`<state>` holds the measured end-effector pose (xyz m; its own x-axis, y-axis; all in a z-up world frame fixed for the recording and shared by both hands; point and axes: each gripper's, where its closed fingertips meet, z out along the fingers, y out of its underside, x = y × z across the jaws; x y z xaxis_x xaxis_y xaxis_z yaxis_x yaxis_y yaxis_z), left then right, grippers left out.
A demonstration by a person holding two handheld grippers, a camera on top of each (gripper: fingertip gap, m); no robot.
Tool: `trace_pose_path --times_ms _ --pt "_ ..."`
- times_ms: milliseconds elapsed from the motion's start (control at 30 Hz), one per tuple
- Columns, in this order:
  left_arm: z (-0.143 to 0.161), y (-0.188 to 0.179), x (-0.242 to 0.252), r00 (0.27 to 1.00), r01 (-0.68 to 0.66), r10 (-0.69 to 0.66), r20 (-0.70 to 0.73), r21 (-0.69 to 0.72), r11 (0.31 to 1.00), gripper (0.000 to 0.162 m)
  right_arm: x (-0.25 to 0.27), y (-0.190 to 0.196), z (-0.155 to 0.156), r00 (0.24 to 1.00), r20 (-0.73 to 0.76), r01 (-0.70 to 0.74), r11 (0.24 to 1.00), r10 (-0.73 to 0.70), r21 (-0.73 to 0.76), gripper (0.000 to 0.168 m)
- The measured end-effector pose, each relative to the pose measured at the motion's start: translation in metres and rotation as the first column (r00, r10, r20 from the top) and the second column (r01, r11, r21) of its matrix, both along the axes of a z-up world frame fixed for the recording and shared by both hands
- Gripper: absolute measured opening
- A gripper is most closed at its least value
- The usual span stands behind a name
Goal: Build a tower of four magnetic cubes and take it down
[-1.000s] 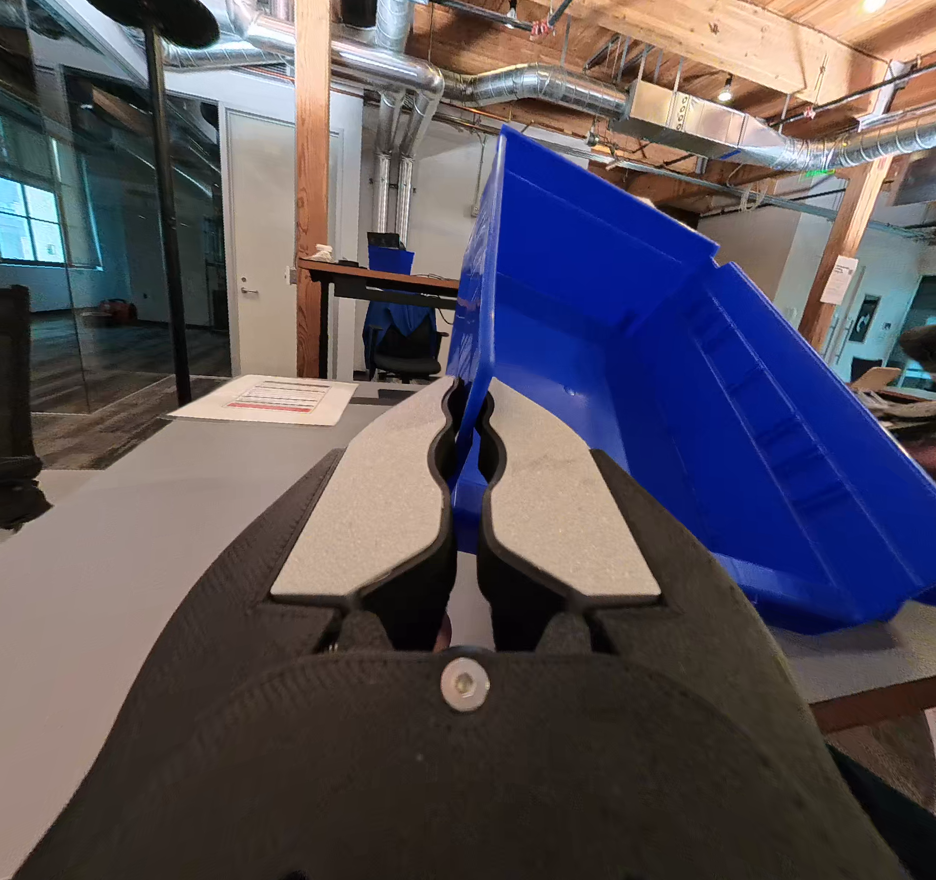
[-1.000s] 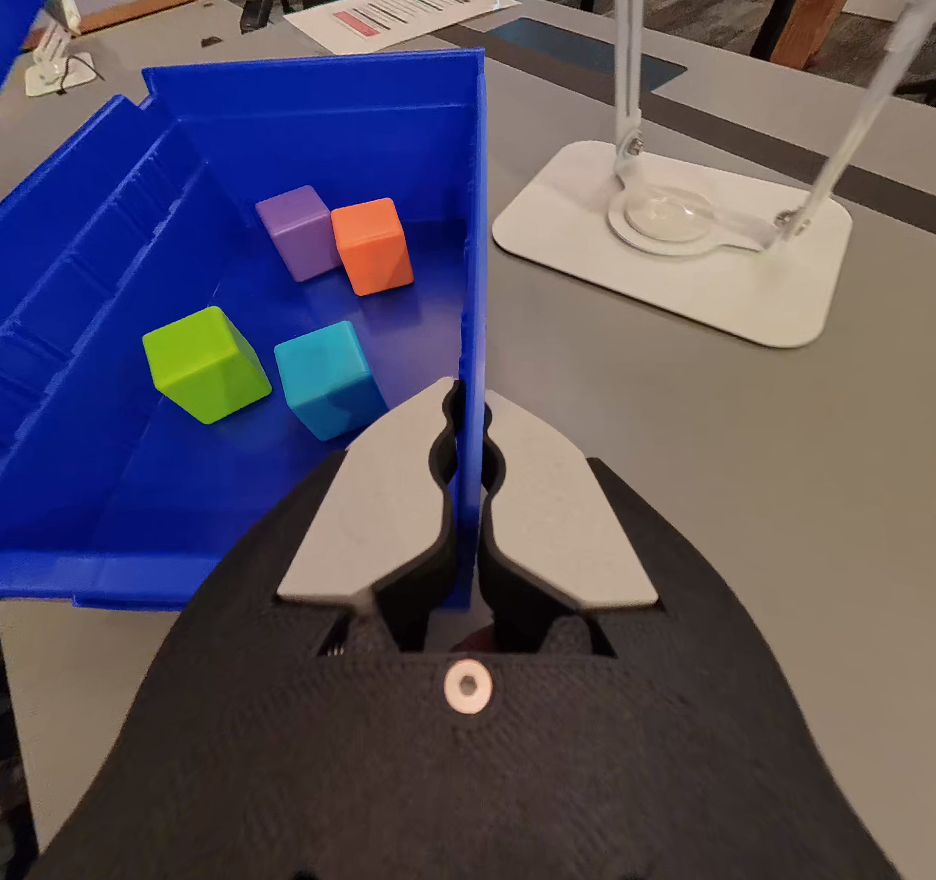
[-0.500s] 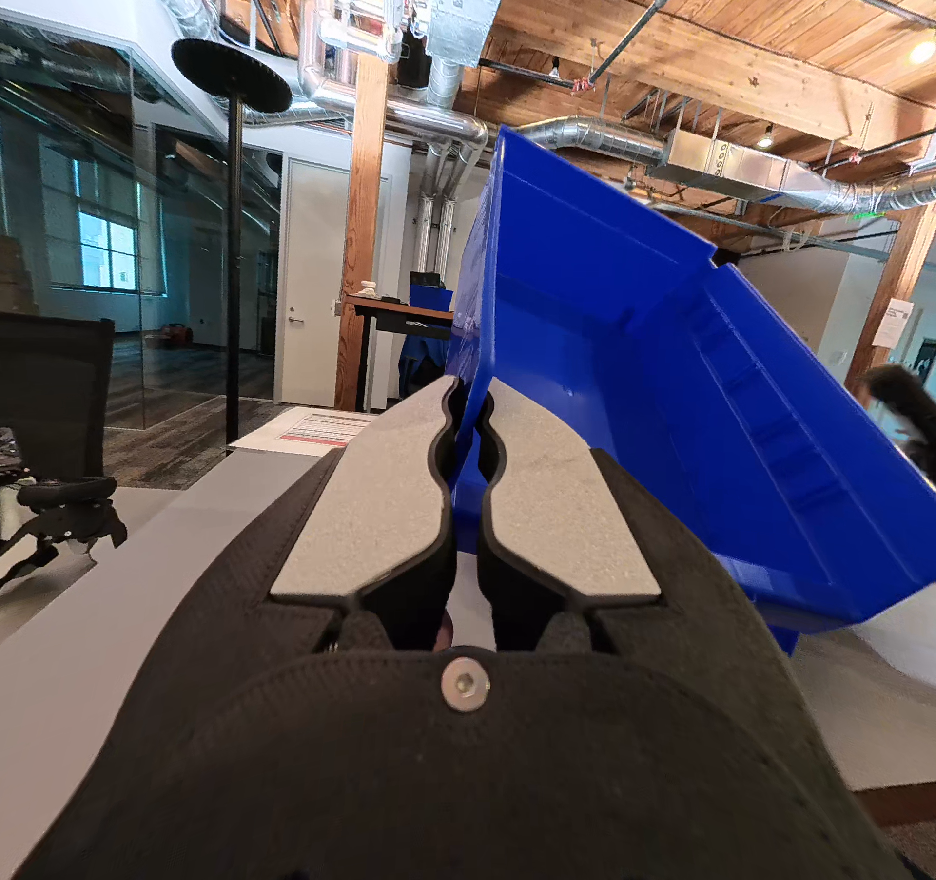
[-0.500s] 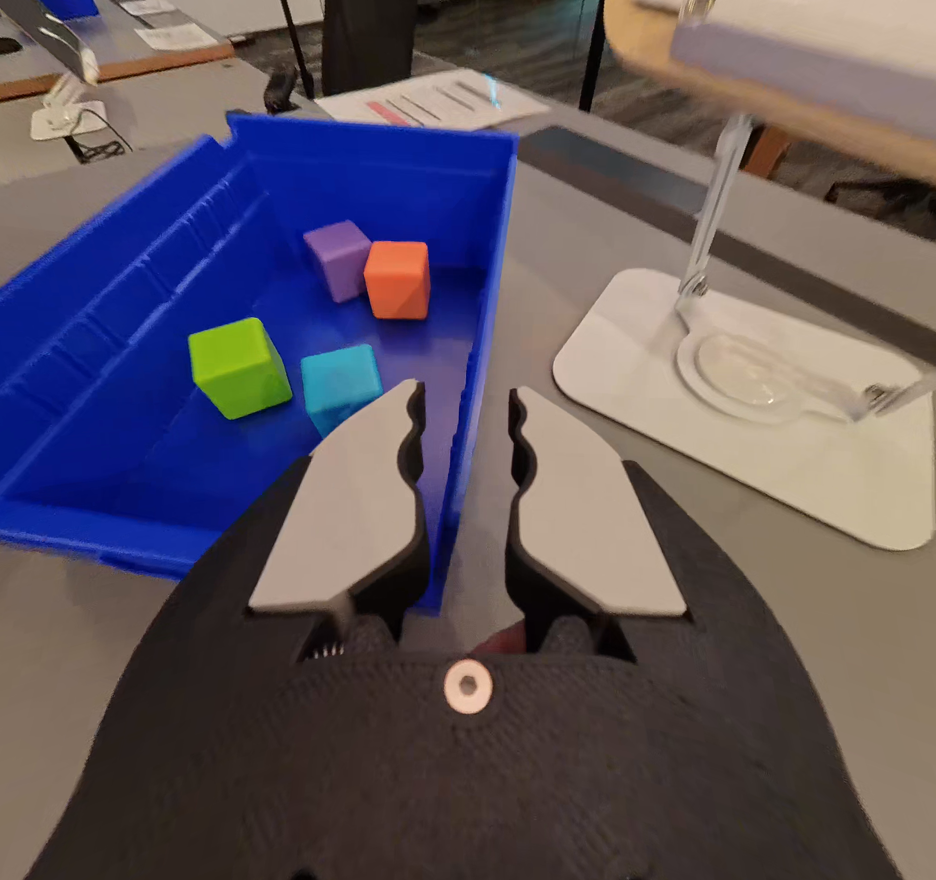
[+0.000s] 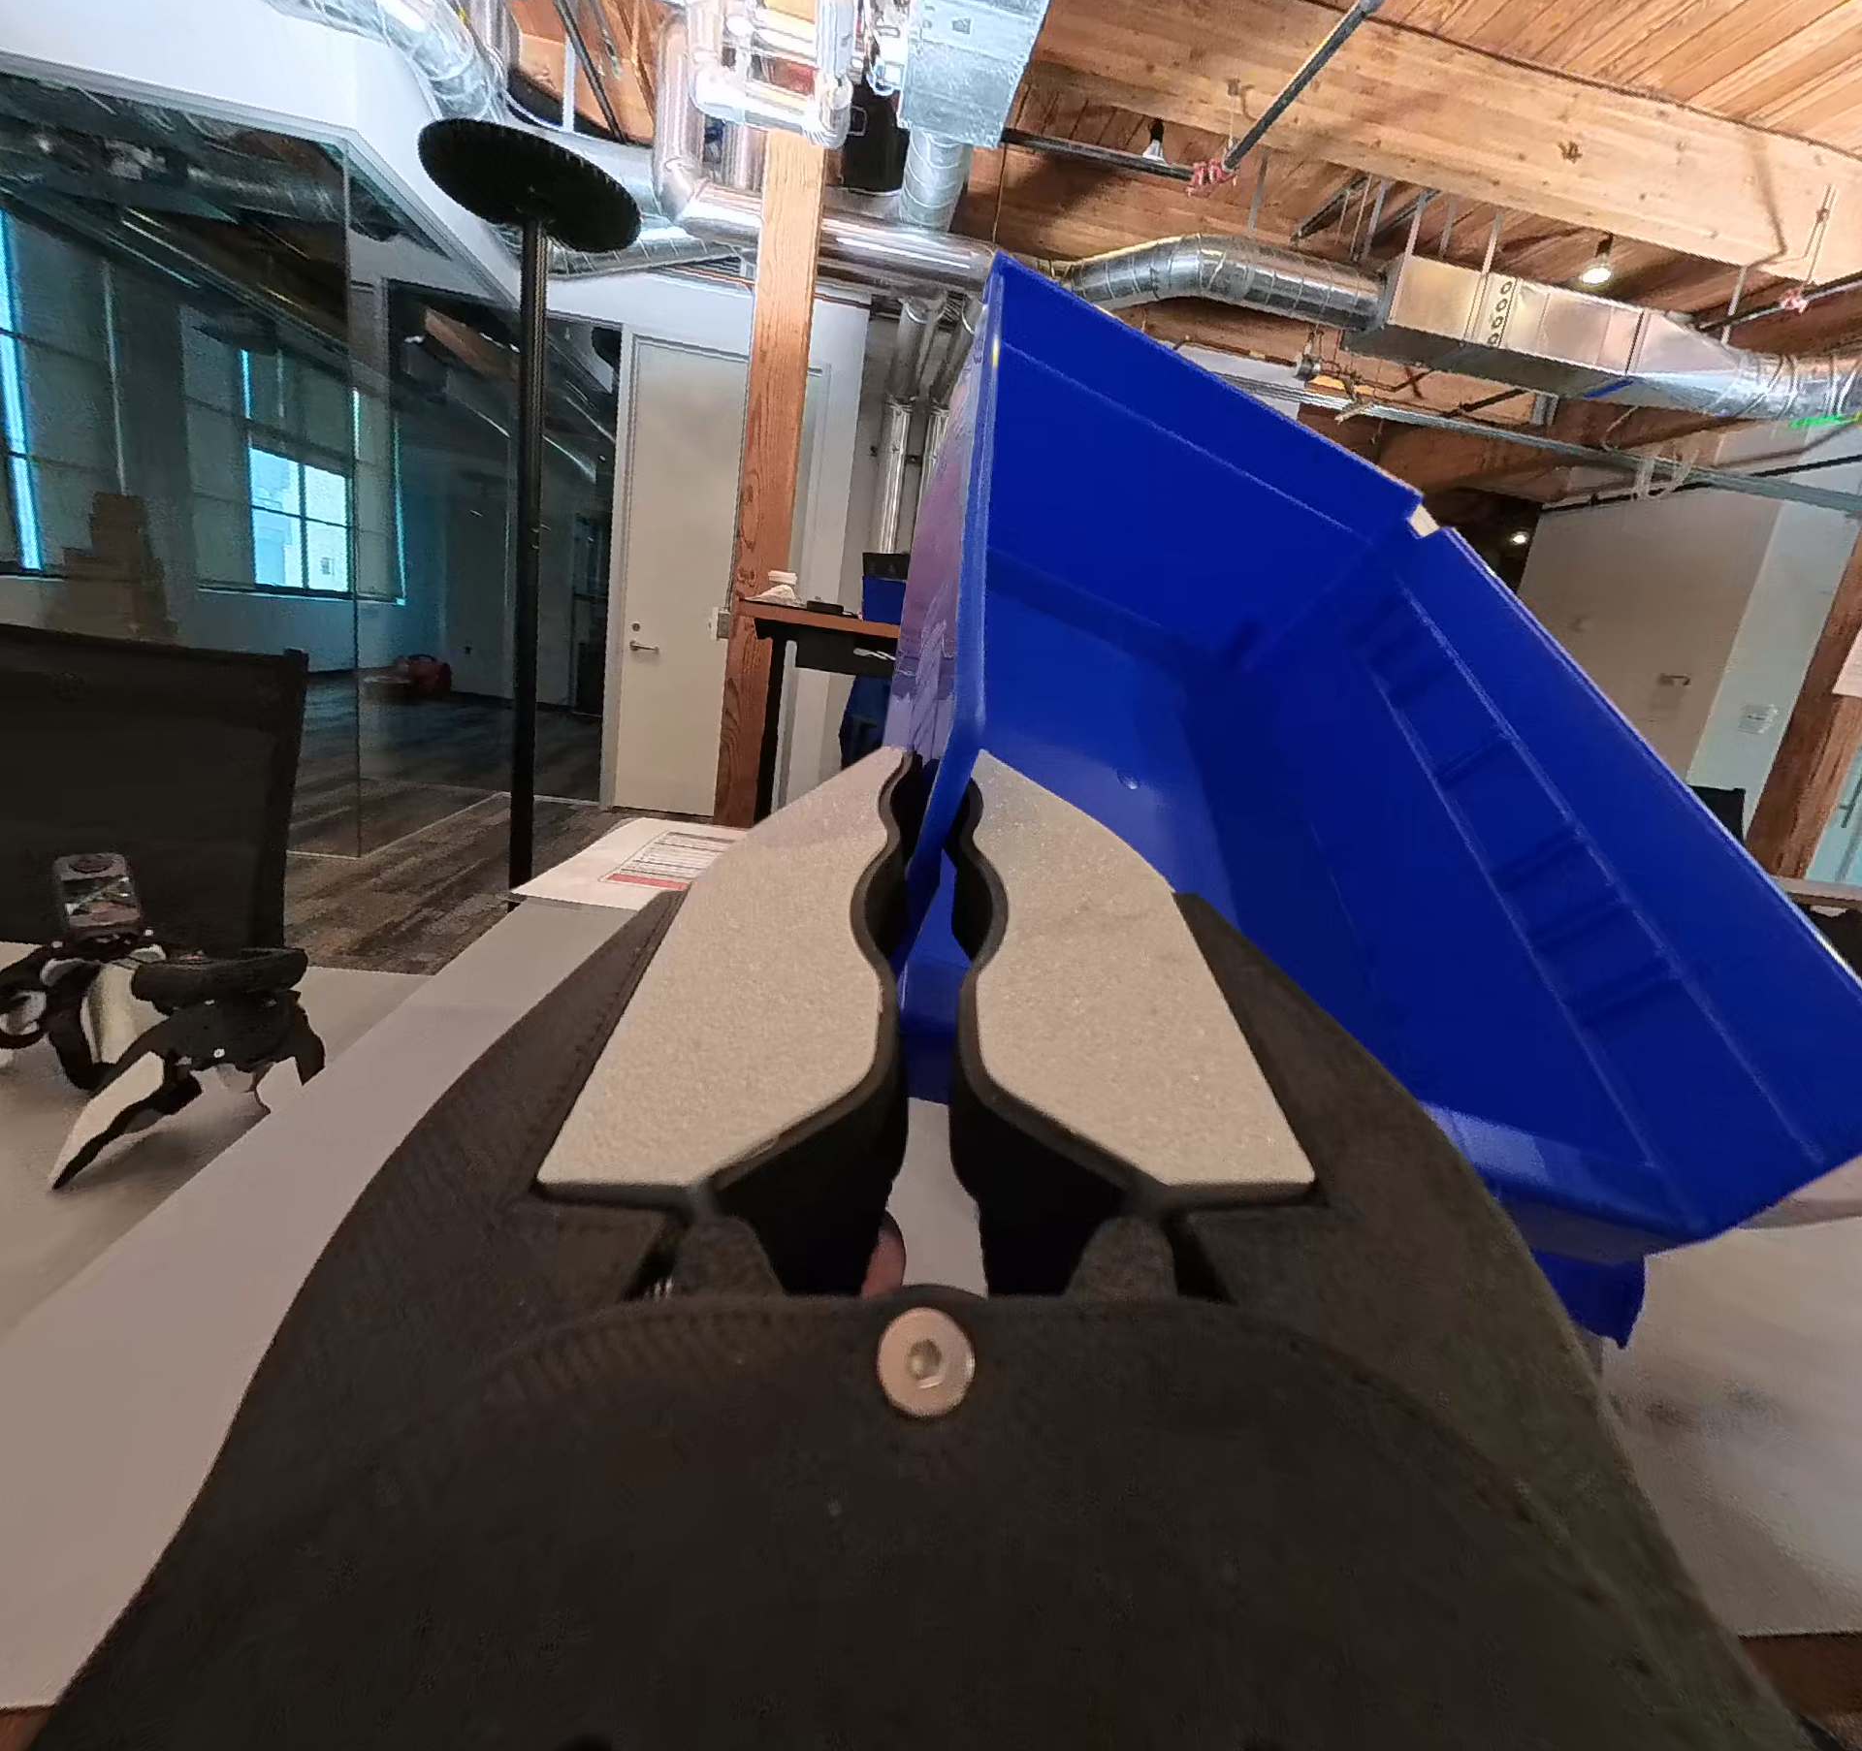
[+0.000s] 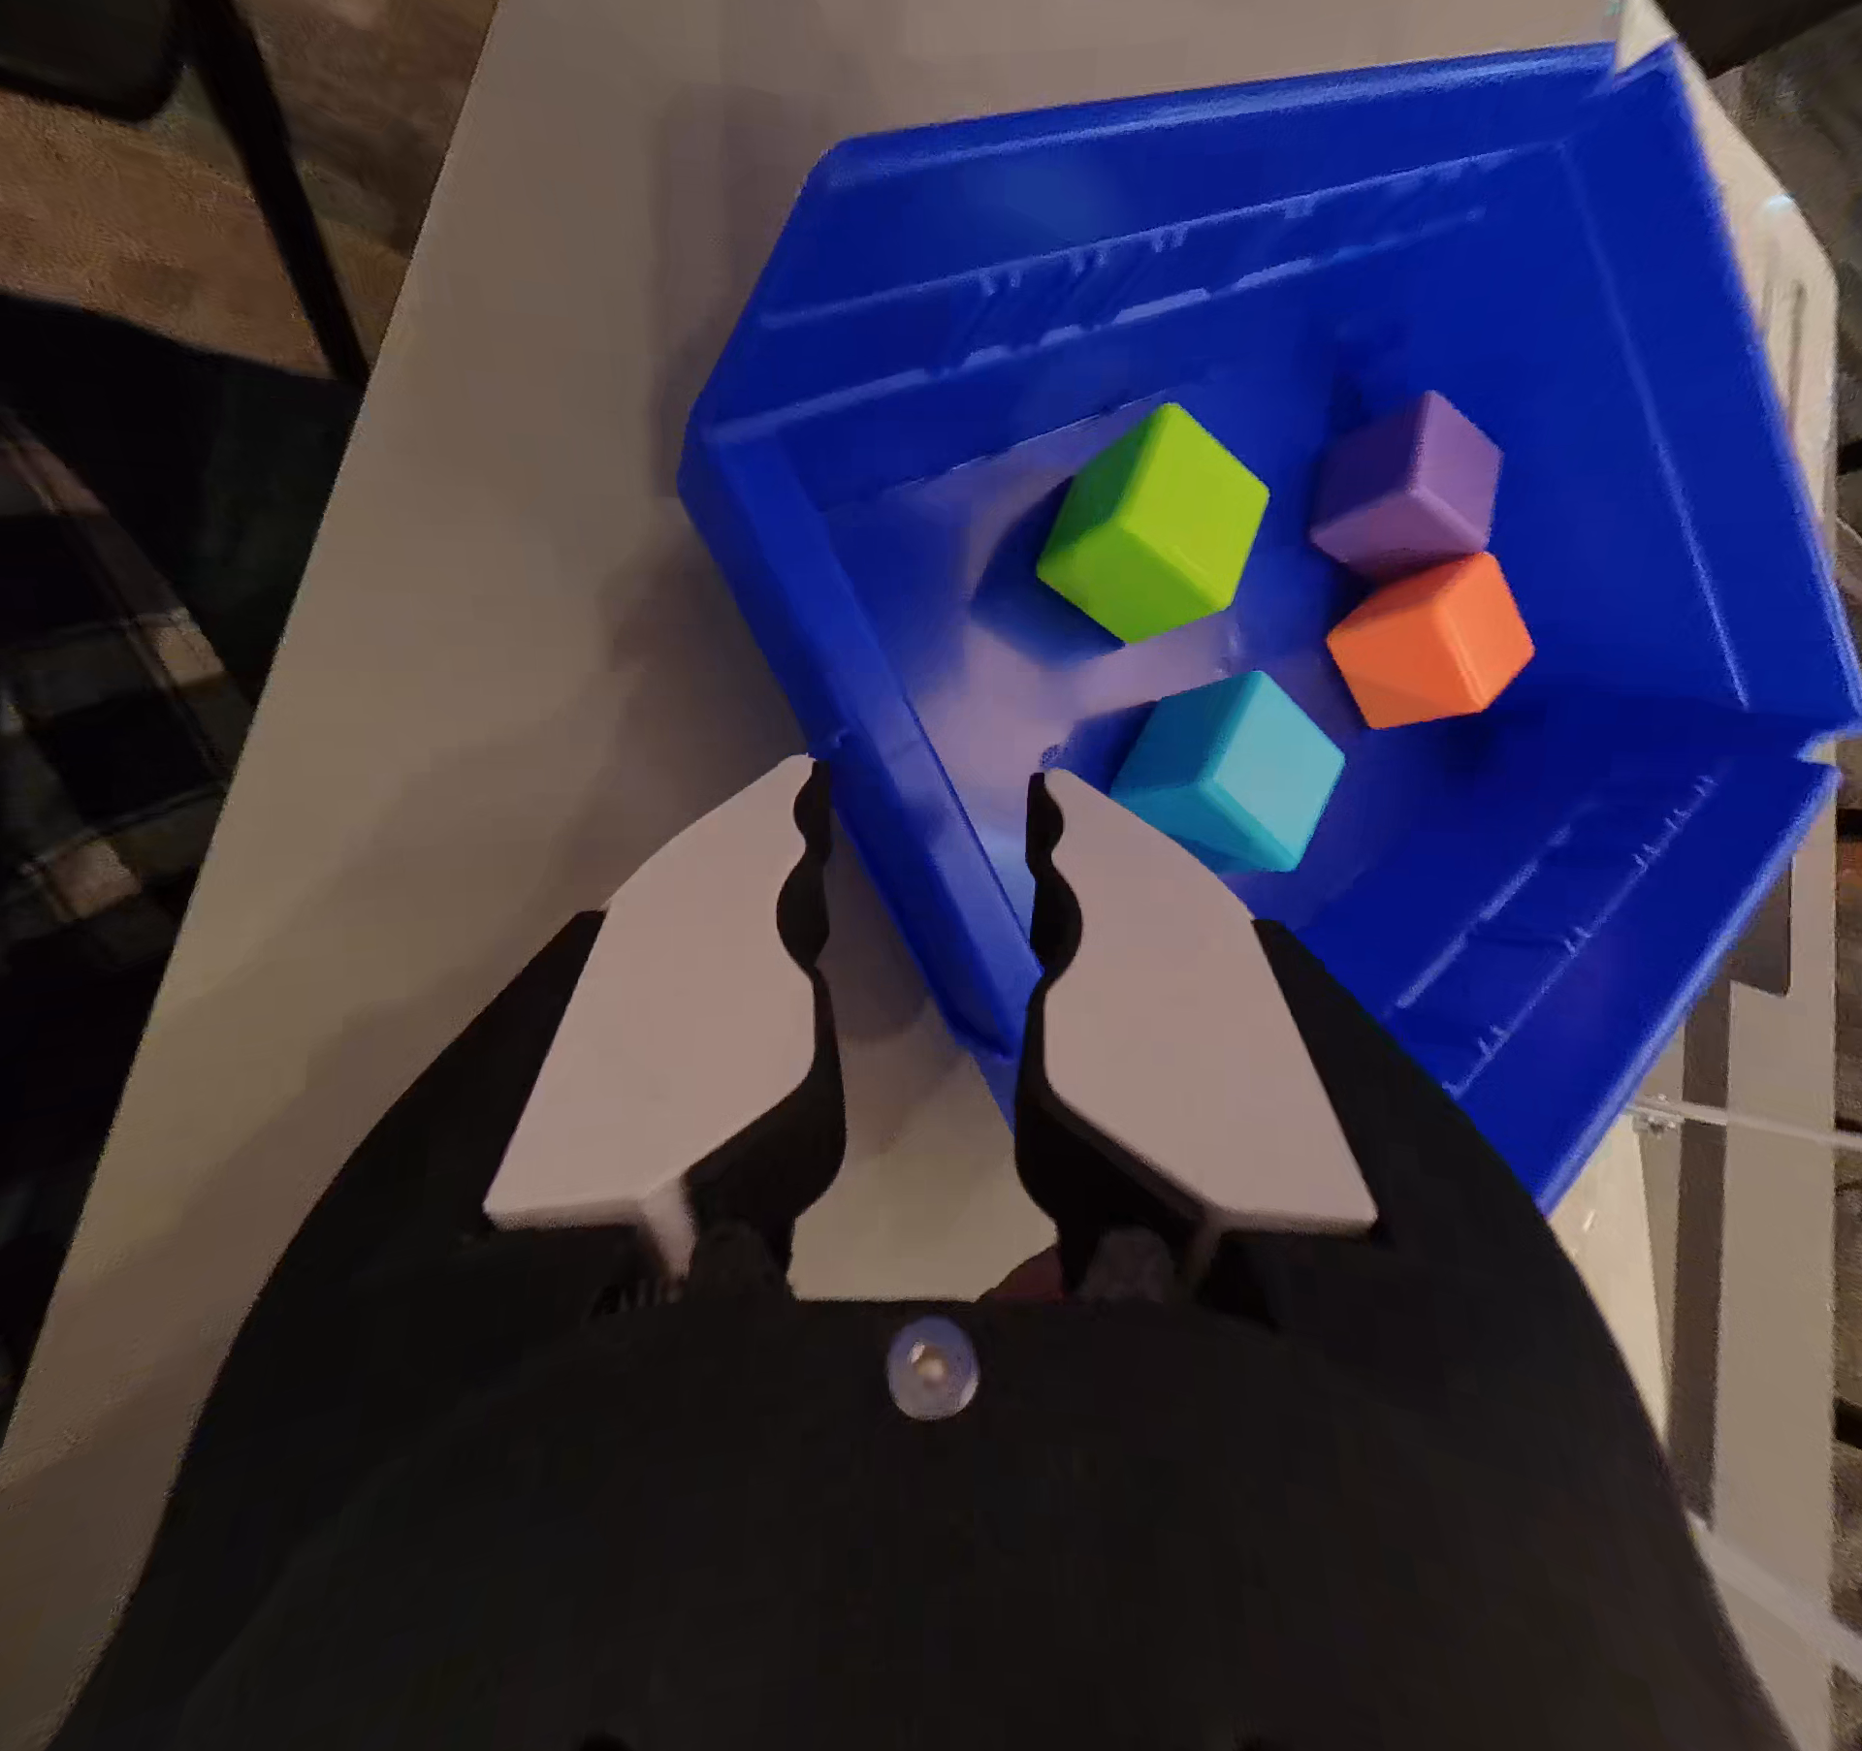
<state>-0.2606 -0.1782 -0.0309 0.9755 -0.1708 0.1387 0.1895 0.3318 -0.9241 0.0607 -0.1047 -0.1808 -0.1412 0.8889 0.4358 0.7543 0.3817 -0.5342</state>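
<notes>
My left gripper [image 5: 932, 776] is shut on the side wall of an empty blue bin [image 5: 1310, 746] and holds it tilted up off the grey table. In the right wrist view a second blue bin [image 6: 1209, 121] sits on the table [image 6: 504, 595]. It holds a green cube [image 6: 1149, 524], a purple cube [image 6: 1411, 484], an orange cube [image 6: 1431, 640] and a cyan cube [image 6: 1229, 776]. My right gripper [image 6: 927, 776] is open and looks down on this bin. The bin's low front wall [image 6: 907, 846] runs between the fingers, and the pads do not press on it.
A black hand-held device [image 5: 151, 1008] lies on a table at the left, in front of a black chair [image 5: 151, 776]. A black floor lamp pole [image 5: 524, 544] stands beyond. The table's left edge [image 6: 333, 514] drops to the floor.
My right gripper opened, let go of the cube bin's side wall and swung round over its low front wall. My left gripper stayed shut on the empty bin and tilted upward.
</notes>
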Motion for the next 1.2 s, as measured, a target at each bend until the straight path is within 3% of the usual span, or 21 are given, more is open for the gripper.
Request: trace_pose_path --times_ms 200,467,800,1200 --pt "0.003 -0.001 0.000 1.000 -0.003 0.003 0.003 0.012 1.000 0.003 -0.010 0.006 -0.020 0.995 0.097 -0.034 0.999 0.031 0.028 0.026" --pt "0.007 -0.002 -0.002 1.000 -0.009 0.009 0.019 0.027 1.000 0.003 -0.064 0.028 -0.019 0.999 0.031 0.045 0.999 -0.045 -0.003 0.023" --pt "0.008 -0.005 -0.015 0.998 -0.070 0.069 0.010 0.034 0.997 0.004 -0.160 0.114 -0.018 0.969 -0.048 0.242 0.970 -0.241 0.020 0.022" --pt "-0.002 -0.009 -0.046 0.983 -0.180 0.180 0.031 0.011 0.984 0.004 -0.214 0.206 -0.018 0.936 -0.084 0.341 0.940 -0.341 -0.021 0.021"
